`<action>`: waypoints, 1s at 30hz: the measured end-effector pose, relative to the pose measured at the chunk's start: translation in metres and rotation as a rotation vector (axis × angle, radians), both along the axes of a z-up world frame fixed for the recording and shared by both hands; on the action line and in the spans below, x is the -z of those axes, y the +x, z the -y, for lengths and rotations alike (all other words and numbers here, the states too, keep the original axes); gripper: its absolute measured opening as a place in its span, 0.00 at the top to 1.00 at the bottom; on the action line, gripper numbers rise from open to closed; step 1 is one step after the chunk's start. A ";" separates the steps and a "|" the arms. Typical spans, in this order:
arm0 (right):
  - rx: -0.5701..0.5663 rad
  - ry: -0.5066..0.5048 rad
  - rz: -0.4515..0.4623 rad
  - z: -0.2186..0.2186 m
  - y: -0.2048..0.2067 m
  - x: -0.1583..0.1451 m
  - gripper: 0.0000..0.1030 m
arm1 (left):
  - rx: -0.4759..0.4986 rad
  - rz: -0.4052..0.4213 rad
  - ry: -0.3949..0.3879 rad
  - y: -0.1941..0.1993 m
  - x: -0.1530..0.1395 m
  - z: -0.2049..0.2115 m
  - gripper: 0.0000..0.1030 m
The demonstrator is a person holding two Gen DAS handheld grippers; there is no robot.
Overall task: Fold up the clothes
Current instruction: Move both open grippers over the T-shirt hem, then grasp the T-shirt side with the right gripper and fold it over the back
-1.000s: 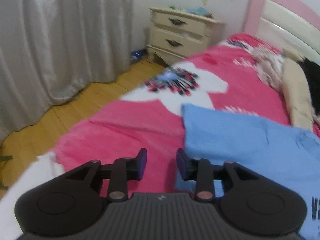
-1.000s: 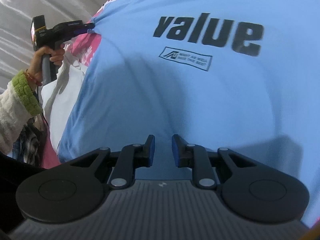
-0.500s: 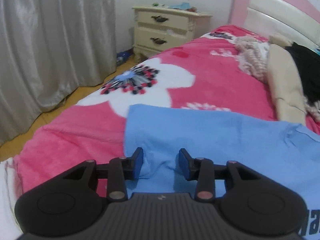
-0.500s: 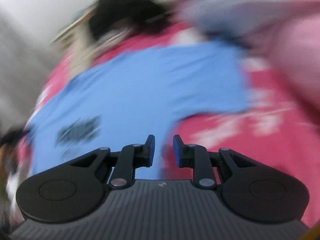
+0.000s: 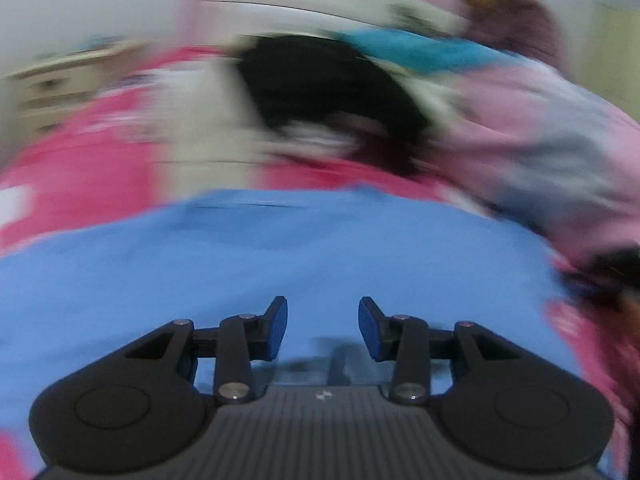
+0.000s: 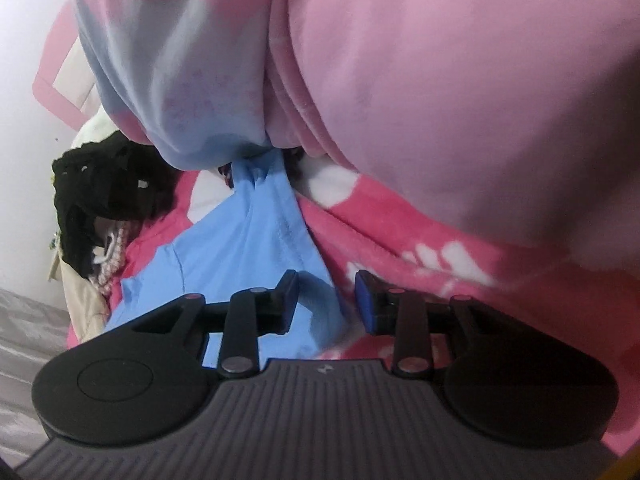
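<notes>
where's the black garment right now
In the right wrist view the black garment lies at the left, heaped on the pink blanket, left of the blue shirt and below the pink quilt.

The shirt lay spread on the bedspread, with the left gripper over its near part and a heap of clothes behind it, toward the headboard; a nightstand stood off to the left. In the right wrist view the shirt's edge ran up between the right gripper's opening jaws, untouched by either pad, and a big bundle of fabric hung above and right of it.
</notes>
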State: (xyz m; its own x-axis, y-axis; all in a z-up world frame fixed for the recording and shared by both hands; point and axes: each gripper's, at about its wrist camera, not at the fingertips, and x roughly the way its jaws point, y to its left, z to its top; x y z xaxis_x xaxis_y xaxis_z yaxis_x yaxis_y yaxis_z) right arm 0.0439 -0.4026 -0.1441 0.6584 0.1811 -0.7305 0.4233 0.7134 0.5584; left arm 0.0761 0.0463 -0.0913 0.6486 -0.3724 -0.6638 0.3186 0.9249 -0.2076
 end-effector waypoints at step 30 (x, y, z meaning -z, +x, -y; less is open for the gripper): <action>-0.786 -0.127 0.239 -0.160 0.041 -0.079 0.98 | 0.249 -0.053 -0.100 -0.048 0.046 0.095 0.57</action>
